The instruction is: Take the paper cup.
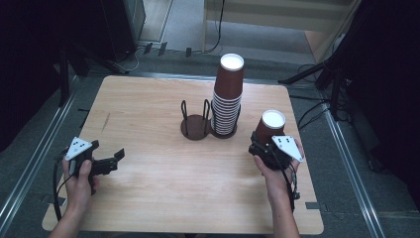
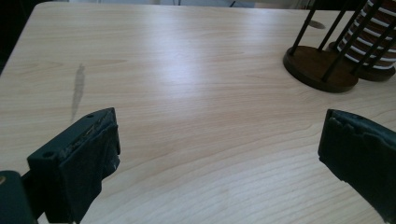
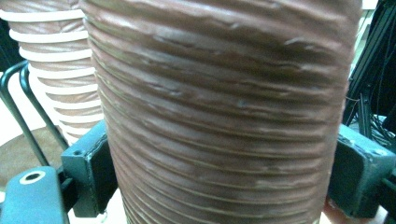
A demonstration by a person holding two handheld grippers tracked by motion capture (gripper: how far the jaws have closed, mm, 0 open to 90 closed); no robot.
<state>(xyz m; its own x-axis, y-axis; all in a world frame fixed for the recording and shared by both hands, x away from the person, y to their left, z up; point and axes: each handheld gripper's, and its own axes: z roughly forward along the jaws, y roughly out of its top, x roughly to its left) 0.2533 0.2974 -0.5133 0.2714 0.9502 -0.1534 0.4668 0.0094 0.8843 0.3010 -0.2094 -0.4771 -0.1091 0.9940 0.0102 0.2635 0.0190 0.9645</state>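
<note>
A light wooden table (image 1: 148, 198) stands on grey floor (image 1: 346, 163) among dark stands. The ribbed brown cup (image 1: 270, 128), upside down at the right edge, is clamped by the right gripper (image 1: 267, 148). The left gripper (image 1: 106, 163) gapes, near left.

My left tool (image 1: 110, 161) and my right tool (image 1: 261, 147): each a black body topped by a grey three-cornered plate dotted with small dark marks, a thin black cable trailing back along my bare forearm. Up close, the dark jaw blocks show screw holes and worn, ragged padding.
</note>
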